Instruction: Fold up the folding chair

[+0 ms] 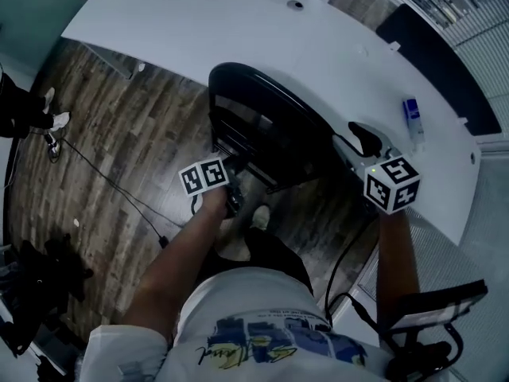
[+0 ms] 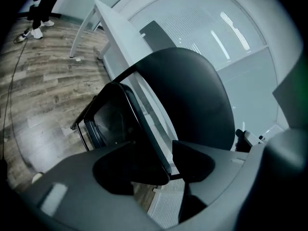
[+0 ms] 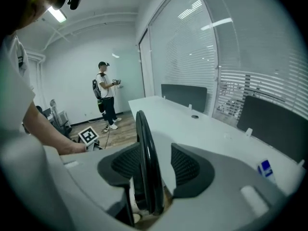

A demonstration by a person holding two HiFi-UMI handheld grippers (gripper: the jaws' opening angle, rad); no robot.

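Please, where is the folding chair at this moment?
In the head view the folding chair stands at the centre, on the wooden floor, close beside the curved white desk.

One folding chair [image 1: 270, 126]; one left gripper [image 2: 169, 160], one right gripper [image 3: 155, 170]; one white table [image 1: 199, 22]; one blue-and-white container [image 1: 411, 115]; one bystander [image 3: 105, 93].

Blk folding chair [image 1: 270, 126], folded nearly flat, upright on floor [image 1: 119, 126] by wht desk [image 1: 238, 22].

Folding chair [image 1: 270, 126] before the desk [image 1: 238, 30], between left gripper [image 1: 233, 183] and right gripper [image 1: 359, 140]; bottle [image 1: 411, 114] on the desk, right.
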